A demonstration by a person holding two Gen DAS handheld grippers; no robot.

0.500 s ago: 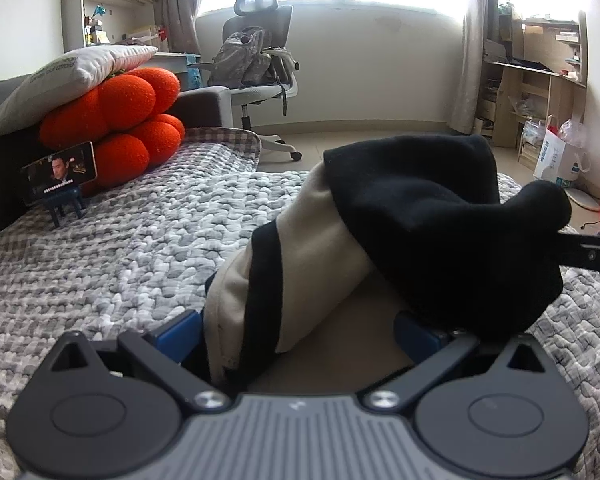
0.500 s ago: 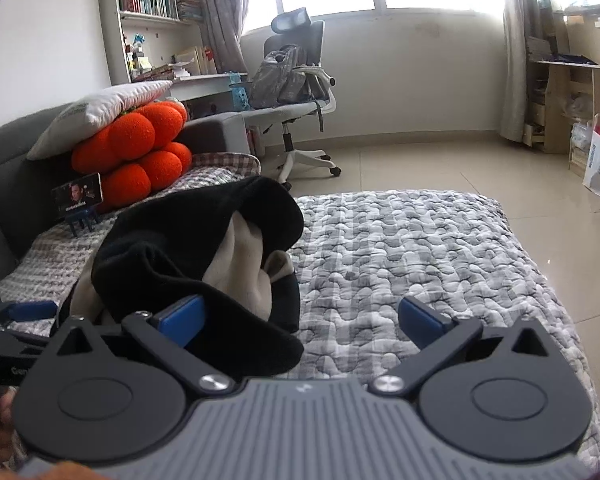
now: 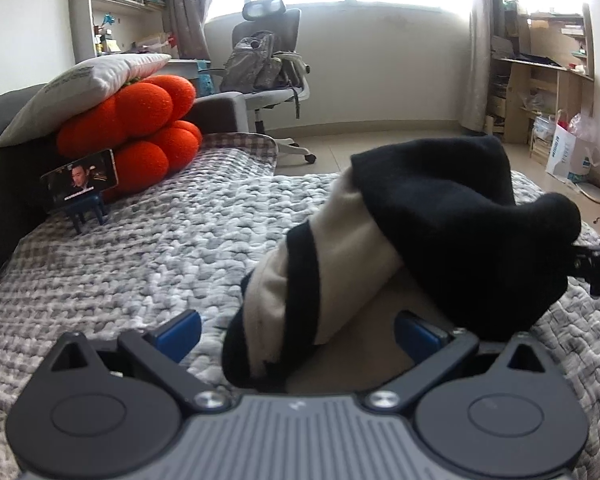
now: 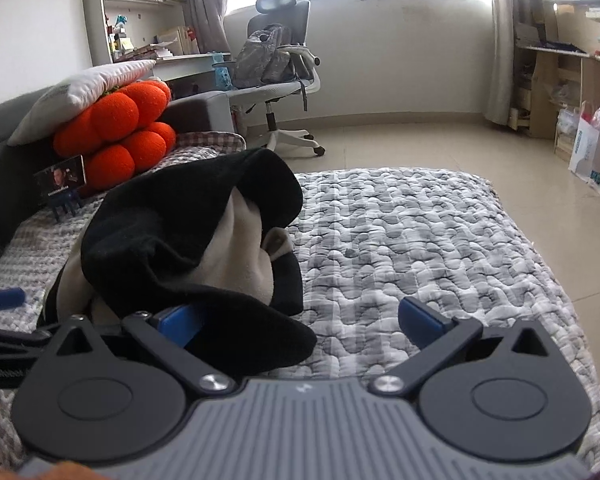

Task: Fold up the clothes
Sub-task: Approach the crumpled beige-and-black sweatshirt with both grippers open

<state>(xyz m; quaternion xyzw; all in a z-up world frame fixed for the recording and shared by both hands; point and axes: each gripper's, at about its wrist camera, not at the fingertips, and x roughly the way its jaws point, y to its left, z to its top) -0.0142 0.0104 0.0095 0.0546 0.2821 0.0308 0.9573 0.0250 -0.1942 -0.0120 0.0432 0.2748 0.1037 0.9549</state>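
— Lying bunched on the grey quilted cover [image 3: 139, 264]: a black-and-cream garment [image 3: 440, 248], heaped rather than flat, black cloth folded over a cream part.

— And the left gripper [image 3: 300, 330]?

— Spread wide, blue fingertips [image 3: 179, 326] well apart. Cloth draped down between them, the cream roll with its black band just ahead of the body, not pinched by either pad.

— Right gripper [image 4: 302, 322]?

— Also spread wide. Black hem slumped over the left fingertip [image 4: 177, 320], touching it; right fingertip bare above the cover. Nothing clamped.

— Seen from the other side?

— Visible at the right edge of the left wrist view, a black bar just beside the black lump of the garment; touching or not, cannot tell.

— Around the work?

— Orange ball cushion [image 3: 135, 128] with a white pillow [image 3: 83, 88] on top, against a dark sofa back. Phone on a small blue stand [image 3: 81, 192] just in front of the cushion. Office chair [image 4: 277, 68] with a grey backpack [image 4: 265, 56] on its seat, beyond the cover, on the tiled floor.
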